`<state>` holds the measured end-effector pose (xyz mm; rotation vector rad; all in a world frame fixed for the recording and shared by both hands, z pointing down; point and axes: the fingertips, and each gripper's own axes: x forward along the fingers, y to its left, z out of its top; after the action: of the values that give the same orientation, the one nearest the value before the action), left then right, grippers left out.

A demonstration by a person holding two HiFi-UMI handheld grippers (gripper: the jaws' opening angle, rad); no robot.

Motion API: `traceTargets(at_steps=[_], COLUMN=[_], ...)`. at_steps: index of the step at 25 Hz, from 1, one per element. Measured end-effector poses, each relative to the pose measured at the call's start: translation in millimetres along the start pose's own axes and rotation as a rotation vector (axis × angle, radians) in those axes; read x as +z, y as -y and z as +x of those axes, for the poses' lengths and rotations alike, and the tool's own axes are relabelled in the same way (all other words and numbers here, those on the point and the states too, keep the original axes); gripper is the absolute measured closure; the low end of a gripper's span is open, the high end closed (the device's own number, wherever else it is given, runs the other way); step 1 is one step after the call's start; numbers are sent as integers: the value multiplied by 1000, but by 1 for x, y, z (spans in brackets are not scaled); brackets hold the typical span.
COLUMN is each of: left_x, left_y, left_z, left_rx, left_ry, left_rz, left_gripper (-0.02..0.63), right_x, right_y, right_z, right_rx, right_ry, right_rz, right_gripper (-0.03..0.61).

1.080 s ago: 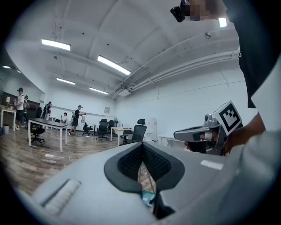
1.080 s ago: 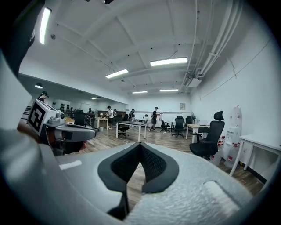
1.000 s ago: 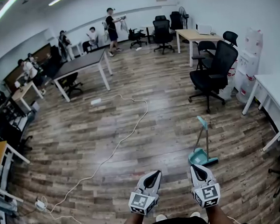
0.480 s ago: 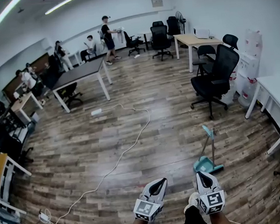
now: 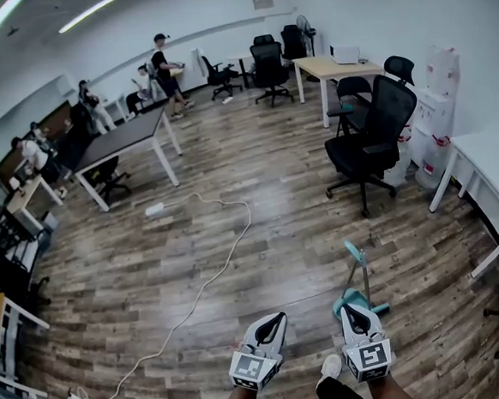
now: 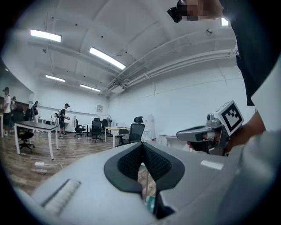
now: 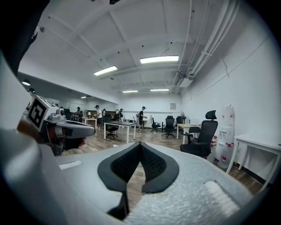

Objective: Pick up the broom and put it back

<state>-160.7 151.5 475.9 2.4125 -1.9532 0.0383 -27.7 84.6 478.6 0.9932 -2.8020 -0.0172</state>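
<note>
In the head view, my left tongs [image 5: 279,318] and right tongs [image 5: 351,308] sit at the bottom centre of the frame. The broom [image 5: 359,273] stands with its teal dustpan on the wooden floor [image 5: 237,264], just above the right tongs at lower right.

In the left gripper view, my left tongs are clenched tip to tip on nothing.

In the right gripper view, my right tongs are likewise clenched and empty, with a black office chair [image 7: 199,140] beyond at centre right.
</note>
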Motion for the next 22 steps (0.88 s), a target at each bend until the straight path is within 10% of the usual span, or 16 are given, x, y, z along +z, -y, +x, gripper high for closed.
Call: traceTargets(at_steps=[22], left_x=[-6], left_y=[8], left_z=[159], left_rx=[-31], left_ry=[-96], left_rz=[22], left_gripper=[597], right_x=[-23], right_y=[129], right_z=[80], right_rx=[63], right_ry=[-86], right_rz=[16], right_gripper=[575])
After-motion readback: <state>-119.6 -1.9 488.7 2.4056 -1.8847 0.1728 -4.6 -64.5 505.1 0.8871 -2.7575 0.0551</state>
